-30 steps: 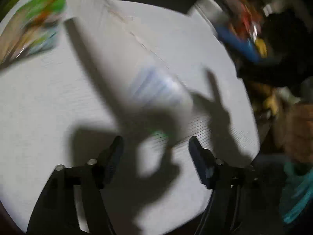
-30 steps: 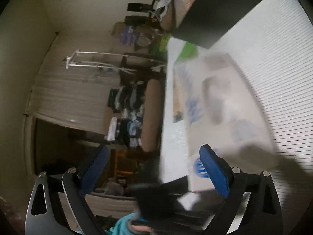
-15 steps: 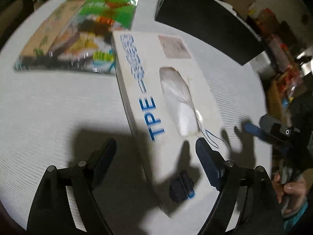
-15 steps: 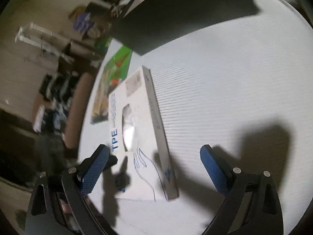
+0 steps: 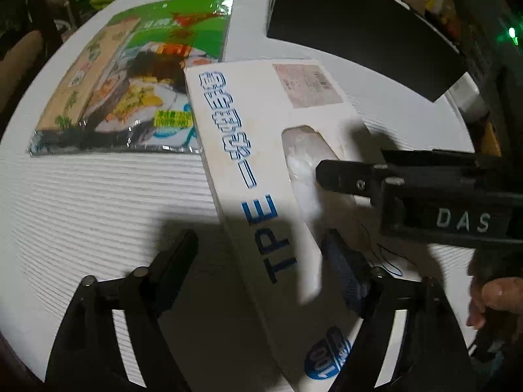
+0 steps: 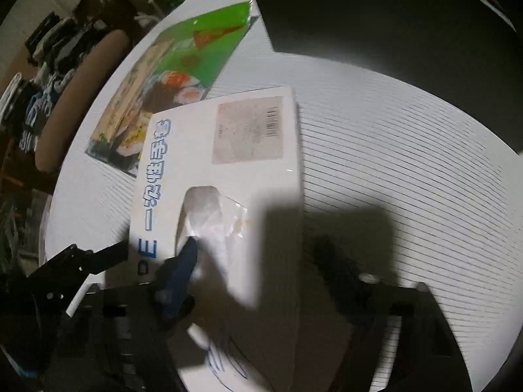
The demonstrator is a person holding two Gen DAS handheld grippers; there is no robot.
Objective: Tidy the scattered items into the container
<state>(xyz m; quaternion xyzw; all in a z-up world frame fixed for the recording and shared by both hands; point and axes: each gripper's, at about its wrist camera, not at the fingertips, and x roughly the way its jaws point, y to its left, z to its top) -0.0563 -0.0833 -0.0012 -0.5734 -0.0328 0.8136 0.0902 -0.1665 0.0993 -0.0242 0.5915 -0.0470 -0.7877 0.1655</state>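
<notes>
Nothing packed yet, by the look of it. White glove box (image 5: 261, 170) lies flat near the black container (image 5: 359, 29), green packet (image 5: 137, 85) beside the box. Left gripper (image 5: 261, 254) and right gripper (image 6: 258, 261) both closing astride the box, not yet clamped.

Blue "TPE" on white glove box (image 5: 261, 176), white "DAS" on right gripper (image 5: 343, 176)

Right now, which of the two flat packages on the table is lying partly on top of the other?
The white TPE glove box, with its oval dispensing opening, is on top. Its far corner overlaps the green food-print packet, which lies flat on the white table.
</notes>
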